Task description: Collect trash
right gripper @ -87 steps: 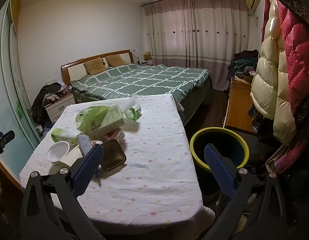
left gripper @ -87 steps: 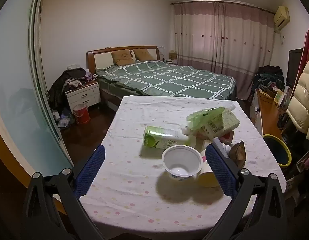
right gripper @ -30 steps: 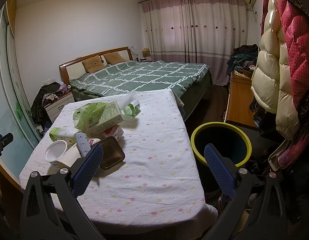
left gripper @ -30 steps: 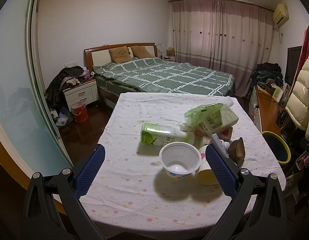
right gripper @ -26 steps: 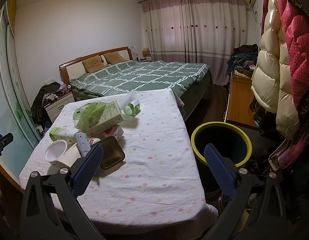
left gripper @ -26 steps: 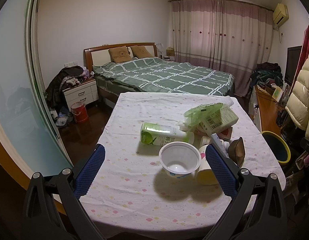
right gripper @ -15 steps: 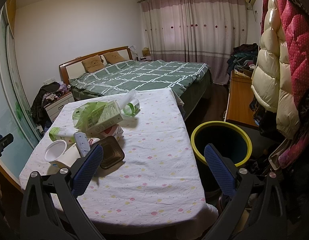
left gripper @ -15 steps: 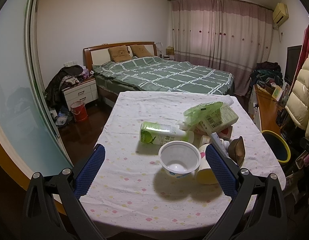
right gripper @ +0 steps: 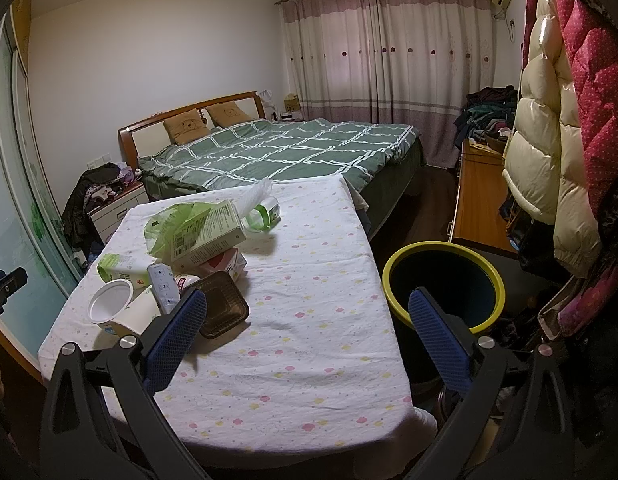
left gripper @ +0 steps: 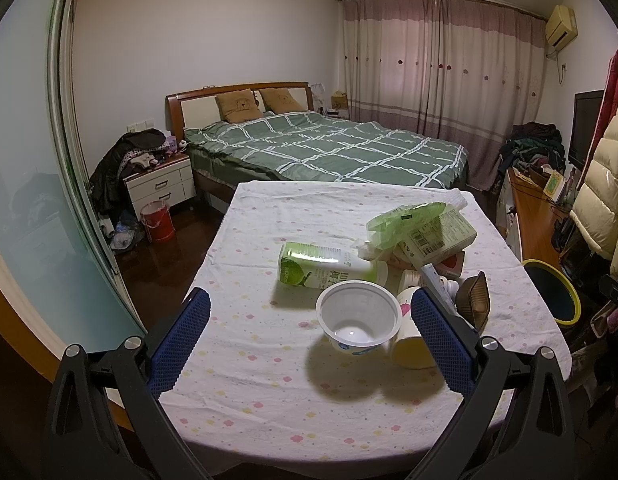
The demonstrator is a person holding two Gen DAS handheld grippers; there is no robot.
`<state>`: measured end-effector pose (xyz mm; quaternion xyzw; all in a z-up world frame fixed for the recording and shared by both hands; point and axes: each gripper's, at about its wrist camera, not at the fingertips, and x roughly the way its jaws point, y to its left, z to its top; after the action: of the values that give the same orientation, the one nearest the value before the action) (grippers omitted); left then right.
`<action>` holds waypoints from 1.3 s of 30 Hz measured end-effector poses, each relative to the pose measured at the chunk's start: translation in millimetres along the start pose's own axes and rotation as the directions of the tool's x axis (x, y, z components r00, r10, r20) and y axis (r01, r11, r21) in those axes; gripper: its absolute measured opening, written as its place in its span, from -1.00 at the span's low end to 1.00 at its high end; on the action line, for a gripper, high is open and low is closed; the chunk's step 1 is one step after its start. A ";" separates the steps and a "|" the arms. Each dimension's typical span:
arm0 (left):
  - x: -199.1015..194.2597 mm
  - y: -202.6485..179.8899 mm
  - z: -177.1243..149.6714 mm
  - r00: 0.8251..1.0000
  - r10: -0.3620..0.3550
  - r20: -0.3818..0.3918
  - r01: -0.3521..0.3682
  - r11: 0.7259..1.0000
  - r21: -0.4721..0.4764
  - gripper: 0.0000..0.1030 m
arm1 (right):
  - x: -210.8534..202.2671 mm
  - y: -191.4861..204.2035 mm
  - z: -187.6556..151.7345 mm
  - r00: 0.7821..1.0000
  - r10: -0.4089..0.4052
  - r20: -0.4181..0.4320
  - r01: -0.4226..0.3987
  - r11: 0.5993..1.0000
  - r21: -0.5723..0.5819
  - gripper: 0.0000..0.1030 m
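Note:
A pile of trash lies on the table (left gripper: 269, 400): a white plastic cup (left gripper: 359, 320), a green-and-white carton (left gripper: 325, 270) on its side, a paper cup (left gripper: 409, 344), a printed box (left gripper: 441, 236) under a green bag (left gripper: 405, 218), and a brown tray (left gripper: 475, 300). My left gripper (left gripper: 309, 340) is open and empty, with the white cup between its fingers' lines. My right gripper (right gripper: 305, 340) is open and empty above the table's near edge. The same pile shows in the right wrist view: white cup (right gripper: 111, 306), box (right gripper: 207, 238), brown tray (right gripper: 221, 310). A yellow-rimmed bin (right gripper: 443, 284) stands right of the table.
A bed with a green checked cover (left gripper: 329, 152) stands behind the table. A nightstand (left gripper: 159, 186) and a red bucket (left gripper: 157, 222) are on the left. A wooden sideboard (right gripper: 477, 204) and hanging coats (right gripper: 549, 140) are on the right. A glass sliding door (left gripper: 37, 240) runs along the left.
Both views have shifted very slightly; the left gripper has edged a little lower and closer to the pile. Nothing was grasped or moved on the table.

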<state>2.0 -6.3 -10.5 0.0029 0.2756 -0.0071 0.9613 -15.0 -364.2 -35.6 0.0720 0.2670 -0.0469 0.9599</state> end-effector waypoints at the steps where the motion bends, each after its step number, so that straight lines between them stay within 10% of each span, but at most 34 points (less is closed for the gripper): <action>1: 0.2 0.0 0.2 1.000 0.000 -0.001 0.000 1.000 0.000 0.93 | -0.3 0.1 0.5 1.000 0.000 0.000 0.000 1.000 0.000 0.88; 19: 29.8 2.3 1.4 0.999 -0.014 -0.051 0.013 1.000 -0.009 0.93 | 41.2 14.1 3.3 0.996 0.026 -0.081 -0.029 0.999 -0.028 0.88; 39: 84.0 14.3 7.1 0.996 -0.007 -0.084 0.006 1.000 -0.010 0.93 | 152.3 124.2 74.0 0.940 0.294 -0.176 -0.307 0.950 -0.053 0.74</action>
<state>77.2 6.9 -49.0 -0.0022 0.3156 -0.0089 0.9489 168.3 -261.7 -38.0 0.0773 0.3336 0.1170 0.9322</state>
